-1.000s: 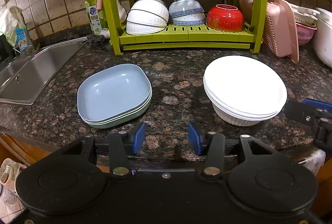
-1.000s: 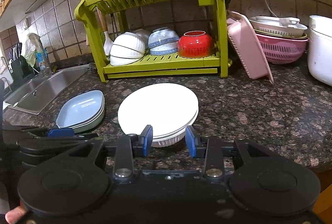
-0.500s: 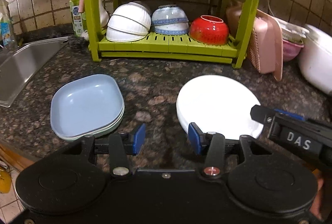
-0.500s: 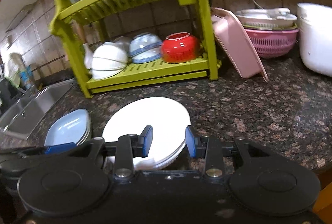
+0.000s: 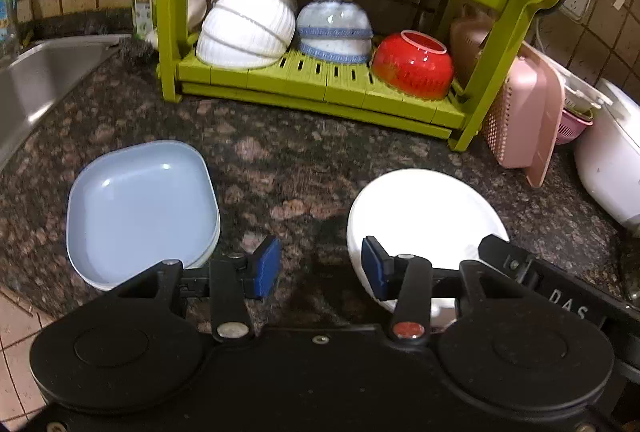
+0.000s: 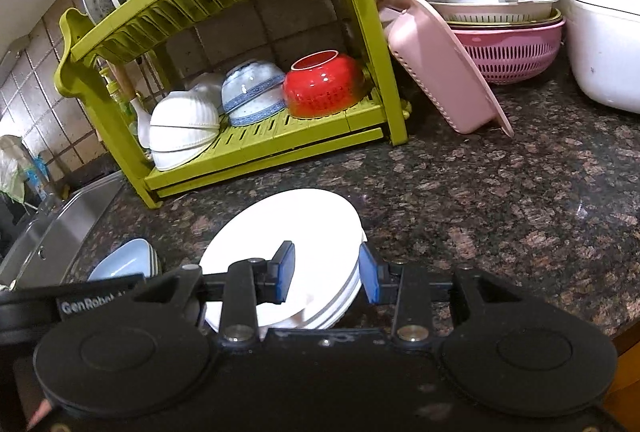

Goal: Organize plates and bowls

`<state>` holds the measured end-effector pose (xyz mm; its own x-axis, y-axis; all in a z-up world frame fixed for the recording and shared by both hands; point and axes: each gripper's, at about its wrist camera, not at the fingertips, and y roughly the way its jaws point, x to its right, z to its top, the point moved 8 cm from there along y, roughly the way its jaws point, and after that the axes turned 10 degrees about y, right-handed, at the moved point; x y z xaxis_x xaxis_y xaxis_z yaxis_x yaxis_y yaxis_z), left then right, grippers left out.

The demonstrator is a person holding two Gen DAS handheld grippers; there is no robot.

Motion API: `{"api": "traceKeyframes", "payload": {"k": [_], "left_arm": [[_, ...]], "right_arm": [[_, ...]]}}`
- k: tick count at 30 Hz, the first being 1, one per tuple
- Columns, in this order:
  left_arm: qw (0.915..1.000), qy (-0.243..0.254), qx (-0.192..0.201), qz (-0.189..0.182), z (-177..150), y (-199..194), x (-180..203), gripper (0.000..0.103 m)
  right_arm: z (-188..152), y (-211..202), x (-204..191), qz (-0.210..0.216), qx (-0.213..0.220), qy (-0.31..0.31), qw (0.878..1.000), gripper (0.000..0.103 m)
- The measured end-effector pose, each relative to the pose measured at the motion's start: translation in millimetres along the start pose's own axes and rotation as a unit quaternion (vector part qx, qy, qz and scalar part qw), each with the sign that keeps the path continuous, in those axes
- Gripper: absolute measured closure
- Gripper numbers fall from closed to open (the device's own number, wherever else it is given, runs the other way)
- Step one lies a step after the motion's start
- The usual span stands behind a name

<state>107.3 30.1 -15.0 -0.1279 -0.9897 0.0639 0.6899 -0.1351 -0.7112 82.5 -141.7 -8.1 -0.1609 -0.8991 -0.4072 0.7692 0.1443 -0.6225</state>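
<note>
While both grippers hang over the counter's near edge, the scene reads so:

White plates (image 6: 288,232): round, plain and glossy, stacked several high; the stacked rims show as thin lines on the right side. The stack sits on the counter in front of the rack, near the front edge.
Blue plates (image 5: 140,208): squarish with rounded corners, pale blue, a small stack with a lighter rim showing beneath. They lie on the counter to the left of the white stack, well apart from it.
Bowls: on the rack's lower shelf, turned over, are white ribbed bowls (image 5: 246,26), a blue-banded bowl (image 5: 334,26) and a red bowl (image 5: 412,66), side by side from left to right.
Left gripper (image 5: 320,266): blue-padded fingers spread apart, nothing between them; it hangs over bare counter between the two stacks.
Right gripper (image 6: 326,274): fingers apart, straddling the right rim of the white stack; whether the pads touch it I cannot tell.
Rack (image 6: 356,28): green plastic, two tiers, more plates standing on edge in the top tier.
Counter (image 6: 500,200): dark speckled brown stone.
Sink (image 5: 36,80): steel, at the left end.
Wall: tan tiles with sockets up at the right.
Right side: a pink basket (image 6: 436,72) leans on the rack; beyond it sit a pink colander (image 6: 516,52) and a white pot (image 6: 604,36).
</note>
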Motion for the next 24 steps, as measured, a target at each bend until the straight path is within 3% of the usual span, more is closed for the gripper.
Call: {"api": "traceKeyframes", "payload": {"k": [15, 19, 24], "left_arm": [[0.9978, 0.031, -0.056, -0.019, 16, 34, 21, 0.049], [0.9964, 0.041, -0.071, -0.021, 14, 47, 29, 0.051], [0.9951, 0.056, -0.081, -0.005, 9, 58, 34, 0.063]], "right_arm": [[8, 23, 6, -0.019, -0.056, -0.02, 0.998, 0.065], [6, 27, 8, -0.02, -0.066, -0.019, 0.997, 0.073], [6, 26, 8, -0.024, -0.059, -0.023, 0.998, 0.083]]}}
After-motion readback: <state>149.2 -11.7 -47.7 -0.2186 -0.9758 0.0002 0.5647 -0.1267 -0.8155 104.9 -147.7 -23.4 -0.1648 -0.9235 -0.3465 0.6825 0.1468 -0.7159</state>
